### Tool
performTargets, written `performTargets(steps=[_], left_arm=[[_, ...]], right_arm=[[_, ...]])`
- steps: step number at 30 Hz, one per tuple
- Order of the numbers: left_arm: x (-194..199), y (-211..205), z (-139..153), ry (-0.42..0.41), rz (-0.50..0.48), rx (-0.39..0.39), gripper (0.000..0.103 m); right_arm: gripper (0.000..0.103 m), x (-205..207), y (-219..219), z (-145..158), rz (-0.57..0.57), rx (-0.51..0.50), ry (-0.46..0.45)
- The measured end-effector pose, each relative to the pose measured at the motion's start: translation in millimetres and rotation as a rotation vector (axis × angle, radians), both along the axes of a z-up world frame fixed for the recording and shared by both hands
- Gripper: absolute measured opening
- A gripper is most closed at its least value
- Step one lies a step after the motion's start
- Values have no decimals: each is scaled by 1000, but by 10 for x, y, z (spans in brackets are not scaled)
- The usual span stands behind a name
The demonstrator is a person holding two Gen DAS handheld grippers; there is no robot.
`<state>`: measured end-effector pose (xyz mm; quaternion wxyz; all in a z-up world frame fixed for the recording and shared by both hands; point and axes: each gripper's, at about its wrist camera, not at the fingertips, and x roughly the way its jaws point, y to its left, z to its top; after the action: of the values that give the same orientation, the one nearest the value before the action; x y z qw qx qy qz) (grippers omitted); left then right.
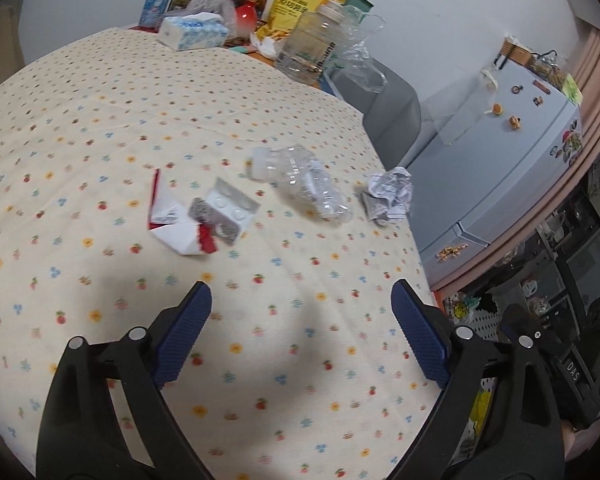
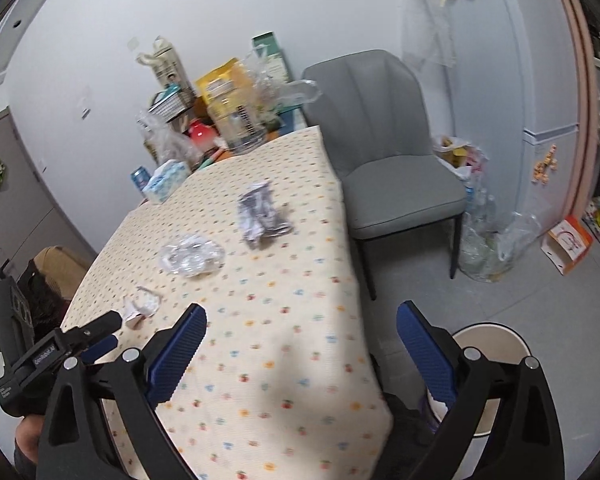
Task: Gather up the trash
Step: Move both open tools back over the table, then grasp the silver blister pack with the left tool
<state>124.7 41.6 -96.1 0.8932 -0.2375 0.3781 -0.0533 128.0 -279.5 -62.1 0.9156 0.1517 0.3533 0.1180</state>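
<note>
Several pieces of trash lie on the flower-print tablecloth [image 1: 100,128]. A folded red-and-white carton [image 1: 172,220] touches a white blister pack [image 1: 226,208]. To their right lie a crushed clear bottle [image 1: 300,184] and a crumpled paper ball [image 1: 388,194]. My left gripper [image 1: 300,286] hangs open over bare cloth, short of all of them. The right wrist view has the paper ball [image 2: 262,214], the bottle [image 2: 190,258] and the carton [image 2: 142,306] further off. My right gripper [image 2: 302,307] is open and empty at the table's near right edge. The left gripper [image 2: 106,334] shows at its left.
A cream round bin [image 2: 488,360] stands on the floor under the right gripper. A grey chair [image 2: 380,160] sits beside the table, with plastic bags [image 2: 488,240] and a fridge [image 2: 540,80] beyond. A tissue pack [image 1: 192,32], a clear jar [image 1: 312,48] and a yellow bag [image 1: 296,4] crowd the far end.
</note>
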Motion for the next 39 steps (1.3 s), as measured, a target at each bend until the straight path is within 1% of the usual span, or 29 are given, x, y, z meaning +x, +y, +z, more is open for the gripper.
performTargets(steps=[3,14,19,23,26,31,33,35,39], left_arm=[[-13,89,-80,23,11,-14,81],[49,137,-266,54,9,-41,68],[140,125,-261,49,17,-34,67],[258,142,-268,50,22,-49,57],[349,147,-270,47,27,-58,57],[464,193,-258,45,69,-29,57],[517,211,-250,49,90,12,58],[575,240,-251,53,106,26,58],[671,222,-243,61,113,87,56]], right_arm=[[94,19,92,-22,19,0,3],[94,52,133,-61,20,-4,9],[94,110,84,-146,11,4,34],[94,155,55,-181,6,11,40],[94,189,44,-199,4,17,43],[94,254,46,-218,4,21,52],[94,287,72,-215,10,17,52],[94,330,123,-206,22,11,52],[94,419,244,-175,46,5,48]])
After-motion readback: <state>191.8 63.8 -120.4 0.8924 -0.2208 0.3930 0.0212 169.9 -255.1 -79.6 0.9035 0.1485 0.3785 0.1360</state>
